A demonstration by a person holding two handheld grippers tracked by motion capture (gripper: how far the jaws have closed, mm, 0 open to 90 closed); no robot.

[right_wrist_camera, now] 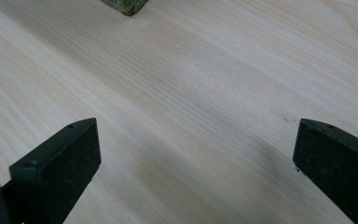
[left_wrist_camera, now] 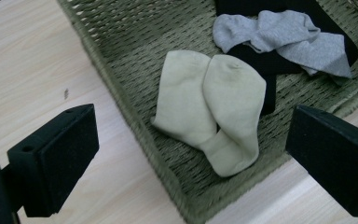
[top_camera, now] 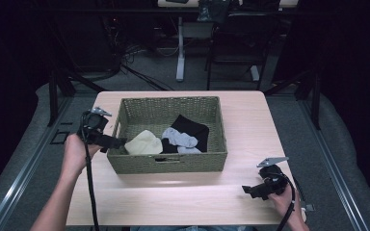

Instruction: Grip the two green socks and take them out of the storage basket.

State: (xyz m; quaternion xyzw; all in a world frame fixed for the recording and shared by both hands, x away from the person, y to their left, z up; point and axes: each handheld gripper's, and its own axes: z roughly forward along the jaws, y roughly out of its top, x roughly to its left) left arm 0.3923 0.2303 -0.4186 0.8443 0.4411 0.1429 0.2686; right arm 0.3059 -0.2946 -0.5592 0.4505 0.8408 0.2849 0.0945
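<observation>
An olive woven basket [top_camera: 168,162] stands mid-table. Inside it lie a cream pair of socks [top_camera: 143,143], grey socks [top_camera: 180,139] and a black garment [top_camera: 195,129]. My left gripper [top_camera: 112,142] hovers at the basket's left front corner, open, jaws pointing in over the rim. In the left gripper view the cream socks [left_wrist_camera: 214,107] lie folded between and beyond the spread jaws of the left gripper [left_wrist_camera: 191,158], with the grey socks [left_wrist_camera: 284,39] on the black garment [left_wrist_camera: 261,63] farther off. My right gripper [top_camera: 251,189] rests low over the table's front right, open and holding nothing.
The light wooden table [top_camera: 183,197] has bare surface in front of and right of the basket. The right gripper view looks along bare wood [right_wrist_camera: 191,84] towards a basket corner [right_wrist_camera: 126,5]. Dark floor, cables and a chair lie beyond the far edge.
</observation>
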